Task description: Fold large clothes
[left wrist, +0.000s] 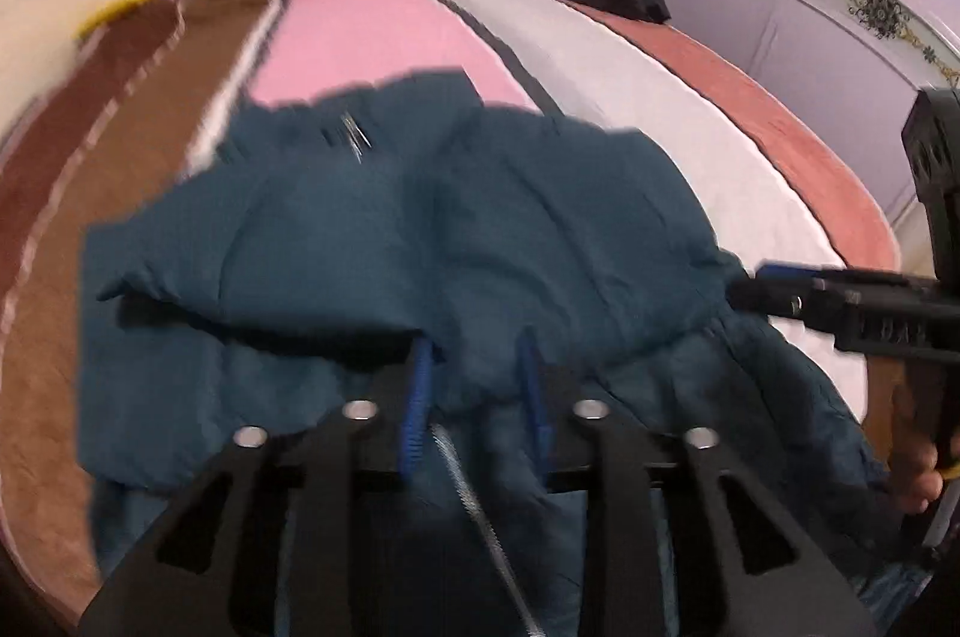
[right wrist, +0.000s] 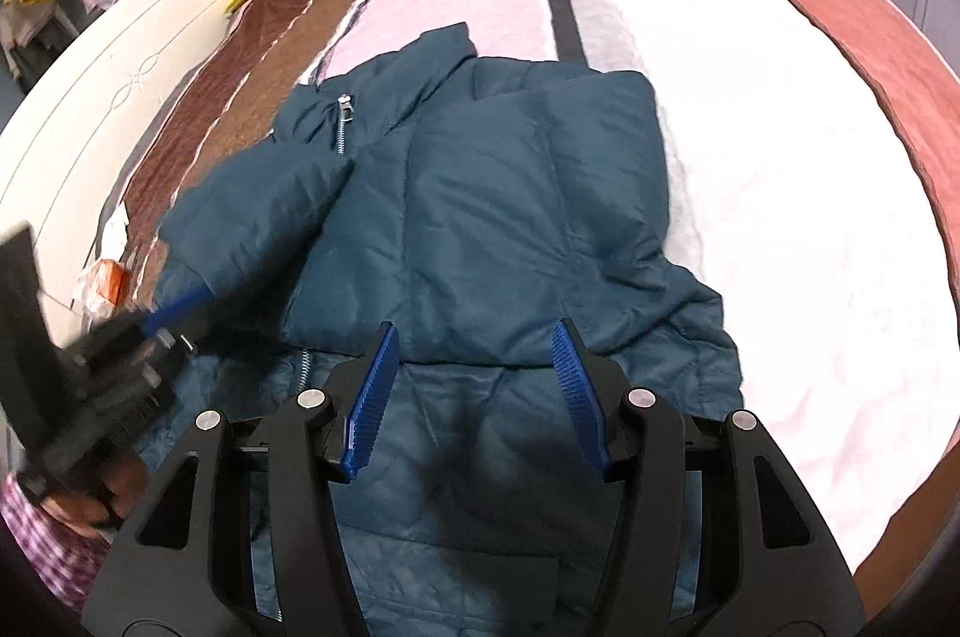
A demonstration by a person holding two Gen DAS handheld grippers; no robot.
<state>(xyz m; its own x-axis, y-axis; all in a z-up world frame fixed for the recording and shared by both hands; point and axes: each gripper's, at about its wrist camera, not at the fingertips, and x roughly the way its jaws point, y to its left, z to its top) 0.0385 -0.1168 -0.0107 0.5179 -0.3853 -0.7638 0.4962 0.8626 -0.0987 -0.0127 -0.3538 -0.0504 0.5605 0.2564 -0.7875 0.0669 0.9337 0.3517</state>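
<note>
You are in the middle of folding the blue-green puffy jacket (right wrist: 480, 217), which lies on the bed (right wrist: 780, 157) across its pink and white stripes. Both sleeves look folded in over the jacket's chest, with the collar and the zipper (right wrist: 343, 121) at the far end from you. So the sleeve step looks done, I think. The bottom part of the jacket, nearest you, is still flat and not yet folded up.

Next, you likely need to grab the bottom edge of the jacket with both tools and bring it up toward the collar. Take one corner in each tool so the fold stays straight. The jacket is puffy, so it may spring back open.

Your left gripper (left wrist: 477, 397) hangs over the lower middle of the jacket. Its jaws are partly open, and nothing is pinched between them. The left view is blurry, so I cannot tell if its tips touch the cloth.

Your right gripper (right wrist: 477, 391) hangs over the jacket, below the folded sleeves. Its jaws are wide apart and hold nothing.
</note>
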